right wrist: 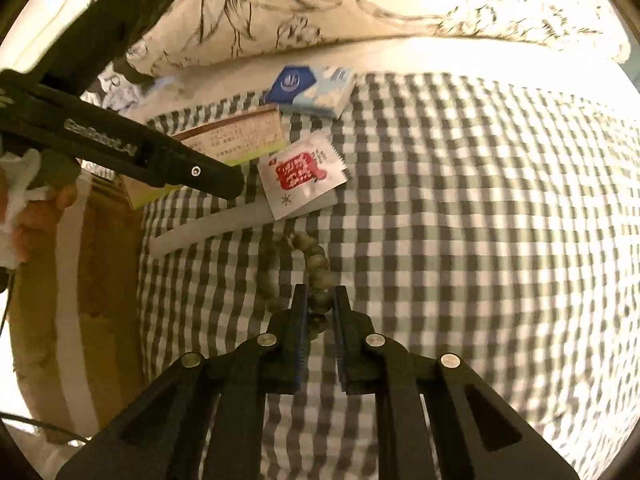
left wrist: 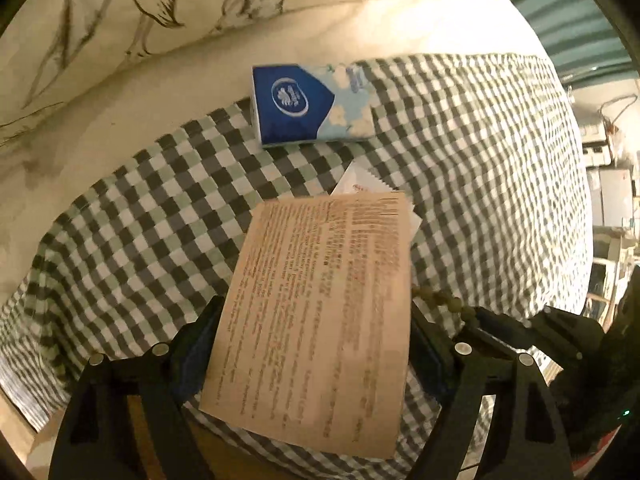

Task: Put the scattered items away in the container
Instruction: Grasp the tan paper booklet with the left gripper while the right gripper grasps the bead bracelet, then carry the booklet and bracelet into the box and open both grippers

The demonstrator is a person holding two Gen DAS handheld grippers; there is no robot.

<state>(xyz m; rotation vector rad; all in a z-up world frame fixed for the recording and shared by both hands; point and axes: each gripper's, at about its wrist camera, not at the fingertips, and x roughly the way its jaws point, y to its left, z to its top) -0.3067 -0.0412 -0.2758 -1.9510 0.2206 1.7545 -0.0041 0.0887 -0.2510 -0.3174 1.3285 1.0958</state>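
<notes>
Checked bedspread carries all the items. Tan box is clamped across its width by the left gripper, near the spread's left edge, long axis running away from the wrist. Tissue pack lies at the far edge by the pillow; red sachet between. Bead bracelet is pinched in the nearly closed right gripper. No container is identifiable.

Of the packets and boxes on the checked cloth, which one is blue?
The tissue pack, lying farthest from both grippers by the floral pillow. The sachet is white with red print; the box in the left gripper is tan.
</notes>
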